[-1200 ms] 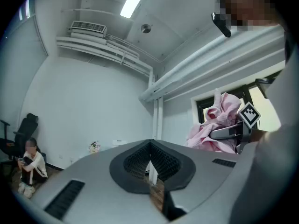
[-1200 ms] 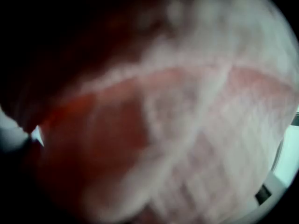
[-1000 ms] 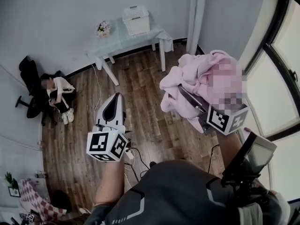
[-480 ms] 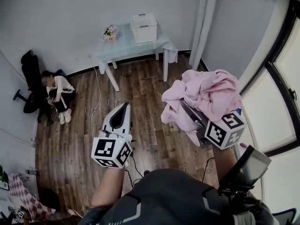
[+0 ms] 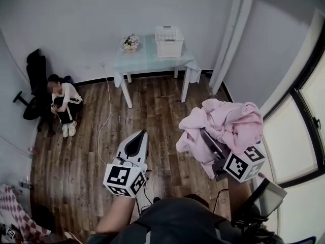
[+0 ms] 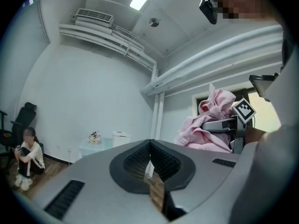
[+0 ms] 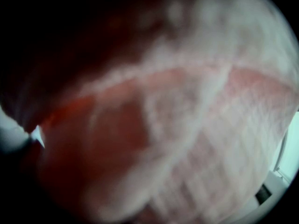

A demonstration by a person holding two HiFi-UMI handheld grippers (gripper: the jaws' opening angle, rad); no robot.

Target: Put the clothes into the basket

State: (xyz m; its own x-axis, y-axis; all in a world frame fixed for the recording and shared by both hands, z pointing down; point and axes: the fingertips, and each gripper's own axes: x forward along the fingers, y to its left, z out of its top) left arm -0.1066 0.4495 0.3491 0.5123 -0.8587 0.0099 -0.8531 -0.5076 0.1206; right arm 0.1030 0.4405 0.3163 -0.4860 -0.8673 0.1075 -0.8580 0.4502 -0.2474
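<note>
The pink garment (image 5: 228, 120) drapes over the right tongs (image 5: 208, 139), which pinch it; cloth buries their tips and blurs the right gripper view. The left tongs (image 5: 140, 136) are pressed together, empty.

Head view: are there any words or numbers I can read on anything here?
None can be read.
The left marker cube and right marker cube bear only black-and-white square patterns, not letters.
The white basket and the pink clothes show no label or print.
</note>
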